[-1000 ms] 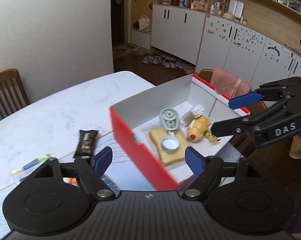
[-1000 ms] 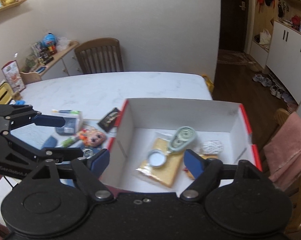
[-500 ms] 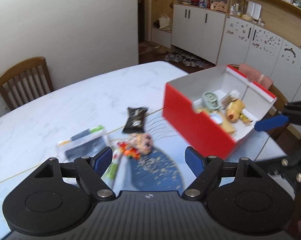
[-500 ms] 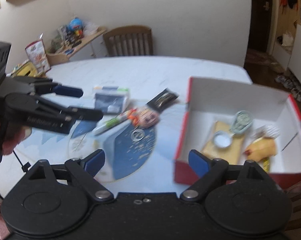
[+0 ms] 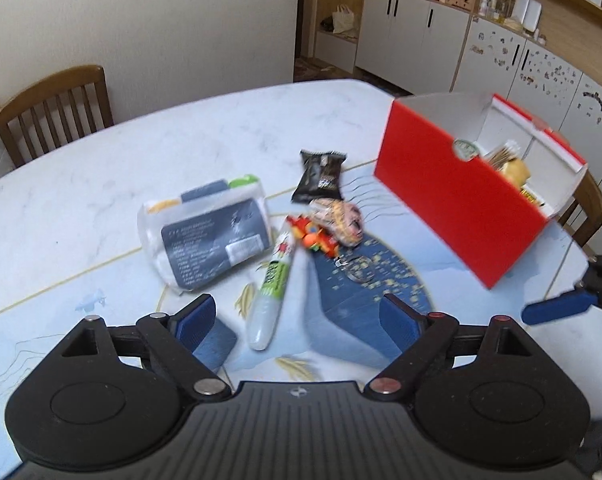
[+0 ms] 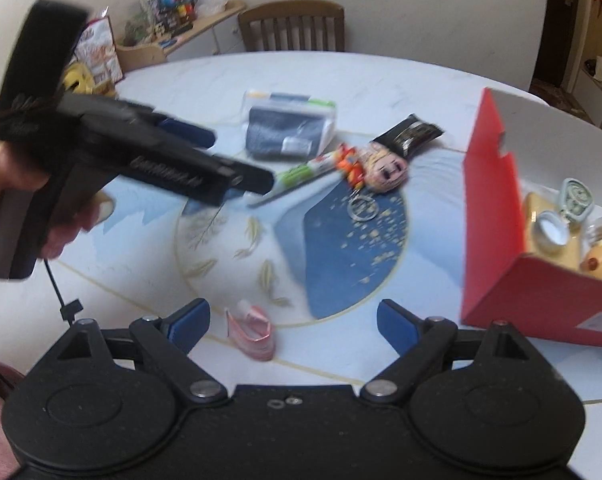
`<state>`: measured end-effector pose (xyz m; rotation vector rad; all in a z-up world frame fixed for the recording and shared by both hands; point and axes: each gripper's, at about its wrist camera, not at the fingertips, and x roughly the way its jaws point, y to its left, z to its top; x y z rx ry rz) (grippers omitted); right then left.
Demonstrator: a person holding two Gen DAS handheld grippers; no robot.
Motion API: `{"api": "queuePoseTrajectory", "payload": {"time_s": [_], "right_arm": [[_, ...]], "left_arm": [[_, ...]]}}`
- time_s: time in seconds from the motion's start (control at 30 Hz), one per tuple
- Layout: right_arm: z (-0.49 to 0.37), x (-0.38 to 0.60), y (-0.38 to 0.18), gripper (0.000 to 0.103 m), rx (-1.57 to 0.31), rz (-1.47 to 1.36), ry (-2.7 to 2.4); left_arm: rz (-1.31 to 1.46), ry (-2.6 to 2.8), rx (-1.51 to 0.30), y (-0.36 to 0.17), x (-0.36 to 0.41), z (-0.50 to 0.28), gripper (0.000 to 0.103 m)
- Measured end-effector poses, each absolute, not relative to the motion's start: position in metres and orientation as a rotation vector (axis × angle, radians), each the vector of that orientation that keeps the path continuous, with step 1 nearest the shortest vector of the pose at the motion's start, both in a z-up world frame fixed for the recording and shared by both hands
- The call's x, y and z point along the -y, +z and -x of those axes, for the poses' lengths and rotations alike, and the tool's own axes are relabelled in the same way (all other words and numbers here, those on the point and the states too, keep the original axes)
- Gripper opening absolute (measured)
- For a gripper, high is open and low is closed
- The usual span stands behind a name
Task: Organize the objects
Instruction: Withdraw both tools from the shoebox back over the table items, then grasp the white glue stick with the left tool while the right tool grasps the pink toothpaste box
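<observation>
Left gripper (image 5: 297, 316) gapes empty — green-labelled white tube (image 5: 272, 285) lies beneath.

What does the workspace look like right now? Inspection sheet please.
Surface: white marbled table with a blue printed mat.
Job's things: red box, partly filled; outside it lie a tissue pack, tube, doll keychain, dark snack packet, pink clip.
Clutter: nothing seen.
Grippers: left gripper open, empty, jaws just opening; right gripper open, empty.
Cables: thin black cord under the left gripper's handle.
Surroundings: wooden chairs, white cabinets, shelves.
</observation>
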<state>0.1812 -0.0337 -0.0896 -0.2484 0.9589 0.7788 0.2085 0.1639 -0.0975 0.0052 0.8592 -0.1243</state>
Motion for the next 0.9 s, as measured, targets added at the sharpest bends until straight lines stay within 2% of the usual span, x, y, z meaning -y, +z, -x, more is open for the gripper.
{"api": "queuePoseTrajectory", "payload": {"time_s": [0.3, 0.9], "right_arm": [[-0.169, 0.003, -0.122, 0.09, -0.976, 0.351, 0.772], [-0.174, -0.023, -0.147, 0.087, -1.029, 0.385, 0.771]], "left_arm": [[-0.081, -0.148, -0.876, -0.135, -0.167, -0.23, 0.089], [-0.159, -0.168, -0.857, -0.167, -0.168, -0.252, 0.089]]}}
